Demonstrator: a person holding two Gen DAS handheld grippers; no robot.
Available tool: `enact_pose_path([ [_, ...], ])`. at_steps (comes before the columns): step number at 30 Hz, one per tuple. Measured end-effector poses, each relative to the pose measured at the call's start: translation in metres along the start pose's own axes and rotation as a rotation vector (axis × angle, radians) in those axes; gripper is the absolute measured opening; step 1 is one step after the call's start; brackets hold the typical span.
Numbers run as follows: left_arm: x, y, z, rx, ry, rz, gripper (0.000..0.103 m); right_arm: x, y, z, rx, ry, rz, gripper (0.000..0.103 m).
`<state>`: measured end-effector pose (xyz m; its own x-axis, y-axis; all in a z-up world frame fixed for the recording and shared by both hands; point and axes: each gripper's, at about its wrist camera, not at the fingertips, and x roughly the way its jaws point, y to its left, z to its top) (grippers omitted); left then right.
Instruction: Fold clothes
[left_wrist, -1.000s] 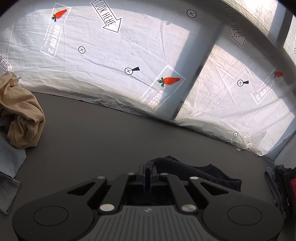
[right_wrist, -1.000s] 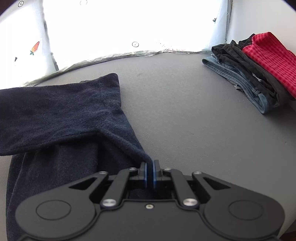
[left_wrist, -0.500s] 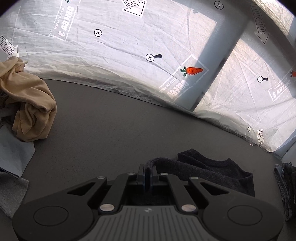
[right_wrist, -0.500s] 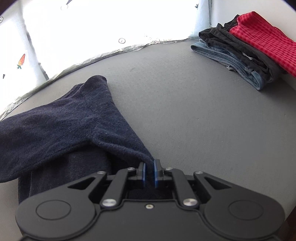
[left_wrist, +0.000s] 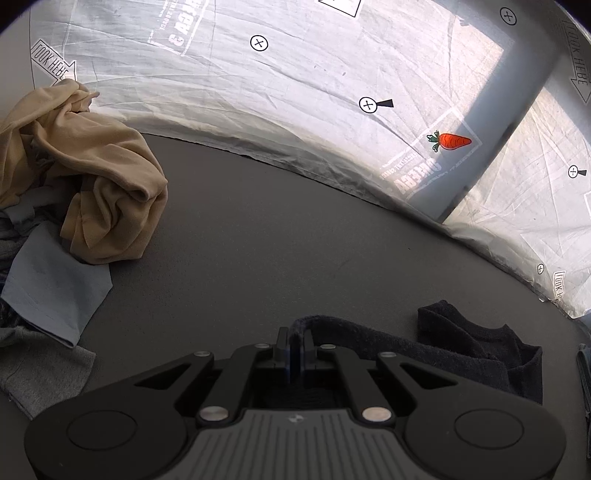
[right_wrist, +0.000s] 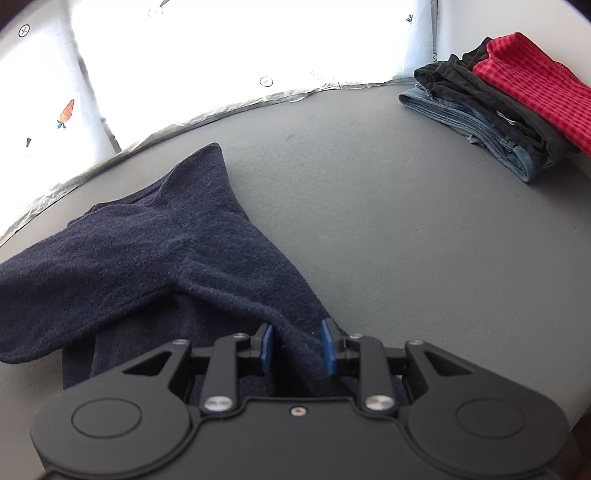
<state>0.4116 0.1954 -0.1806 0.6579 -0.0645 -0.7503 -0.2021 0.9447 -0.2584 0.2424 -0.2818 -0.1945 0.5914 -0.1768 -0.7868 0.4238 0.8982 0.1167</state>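
A dark navy knit garment (right_wrist: 155, 258) lies partly folded on the grey table (right_wrist: 388, 240), one flap laid over the rest. My right gripper (right_wrist: 297, 345) is at its near right corner; its jaws are opening, and a ridge of the cloth still lies between the blue pads (right_wrist: 327, 345), loose from the left one. In the left wrist view the same garment (left_wrist: 461, 343) trails to the right. My left gripper (left_wrist: 294, 341) is shut on its edge, low over the table.
A crumpled tan garment (left_wrist: 92, 177) tops a heap with light blue (left_wrist: 51, 284) and grey (left_wrist: 40, 373) cloth at the left. A stack of folded clothes, denim (right_wrist: 472, 125), black and red check (right_wrist: 535, 85), sits at the far right. White printed sheeting (left_wrist: 295, 74) bounds the table's far side.
My right gripper's jaws, shut on the navy cloth before, have parted. My left gripper has moved toward the tan heap and lower, still pinching the garment's edge.
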Motion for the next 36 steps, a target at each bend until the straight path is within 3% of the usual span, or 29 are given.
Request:
enact_pose_path([
  [5, 0.016, 0.012, 0.002, -0.001, 0.020, 0.060, 0.005, 0.004, 0.004, -0.003, 0.018, 0.024, 0.023, 0.035],
  [13, 0.047, 0.020, -0.033, 0.005, 0.127, 0.153, 0.006, 0.013, -0.008, -0.008, 0.123, 0.078, 0.031, 0.041],
  [18, 0.052, 0.025, -0.042, -0.003, 0.152, 0.166, 0.006, 0.007, -0.017, -0.006, 0.202, 0.092, 0.066, 0.044],
  [24, 0.053, 0.024, -0.043, 0.013, 0.155, 0.175, 0.006, -0.015, -0.028, -0.003, 0.289, 0.042, 0.118, 0.045],
  [28, 0.054, 0.022, -0.043, 0.022, 0.159, 0.176, 0.007, -0.026, -0.046, -0.007, 0.438, 0.013, 0.156, 0.046],
  [31, 0.056, 0.021, -0.043, 0.032, 0.161, 0.178, 0.007, -0.026, -0.062, -0.015, 0.574, 0.016, 0.148, 0.036],
  [33, 0.057, 0.021, -0.041, 0.031, 0.165, 0.177, 0.007, -0.024, -0.071, -0.021, 0.649, 0.038, 0.134, 0.035],
  [36, 0.056, 0.023, -0.040, 0.018, 0.166, 0.167, 0.007, -0.024, -0.087, -0.042, 0.857, 0.064, 0.176, 0.035],
])
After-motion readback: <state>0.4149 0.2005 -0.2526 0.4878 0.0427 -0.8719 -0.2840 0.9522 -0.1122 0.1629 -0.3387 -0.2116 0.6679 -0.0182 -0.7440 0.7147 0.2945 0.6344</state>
